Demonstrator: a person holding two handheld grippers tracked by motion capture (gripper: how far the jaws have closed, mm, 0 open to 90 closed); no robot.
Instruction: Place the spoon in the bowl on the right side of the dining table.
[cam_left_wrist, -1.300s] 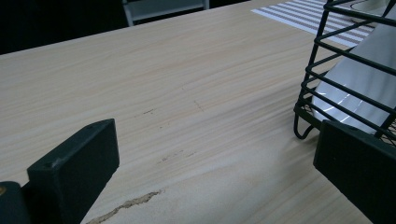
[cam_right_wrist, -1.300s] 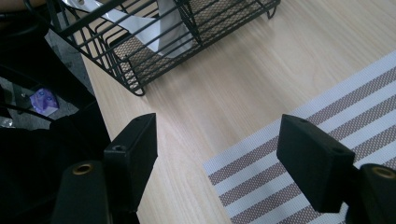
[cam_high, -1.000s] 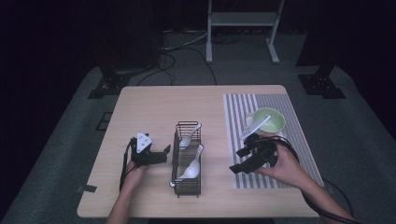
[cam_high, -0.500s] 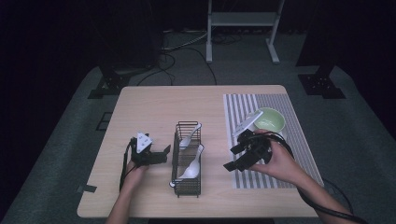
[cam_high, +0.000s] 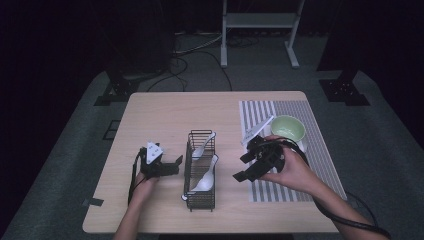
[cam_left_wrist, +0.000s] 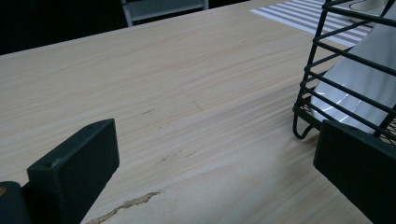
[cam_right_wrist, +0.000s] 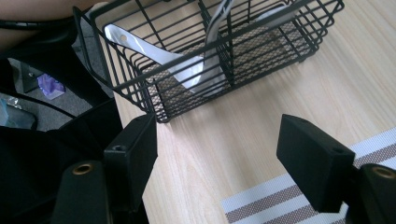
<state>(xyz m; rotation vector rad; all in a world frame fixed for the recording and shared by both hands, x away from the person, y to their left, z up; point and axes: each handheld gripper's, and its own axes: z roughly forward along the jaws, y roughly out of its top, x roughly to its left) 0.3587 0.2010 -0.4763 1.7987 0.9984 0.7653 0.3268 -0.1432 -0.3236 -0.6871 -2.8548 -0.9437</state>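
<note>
A black wire basket (cam_high: 188, 167) stands mid-table with two white spoons in it, one at the far end (cam_high: 205, 144) and one at the near end (cam_high: 204, 181). My left gripper (cam_high: 176, 165) rests on the table just left of the basket, open and holding nothing. Its own view has the basket's corner (cam_left_wrist: 299, 109) and a white spoon (cam_left_wrist: 369, 70) past the right jaw. My right gripper (cam_high: 242, 166) hovers just right of the basket, open and holding nothing. In the right gripper view, the basket (cam_right_wrist: 159, 114) and its spoon (cam_right_wrist: 201, 77) lie beyond the jaws.
A light green bowl (cam_high: 288, 127) sits on a striped mat (cam_high: 320, 150) at the table's right, behind my right hand. Bare wood (cam_high: 165, 117) spreads over the far left of the table. A metal stand (cam_high: 257, 22) and cables are on the floor beyond.
My right gripper has moved left from beside the bowl to the basket's right side. The left gripper has stayed in place.
</note>
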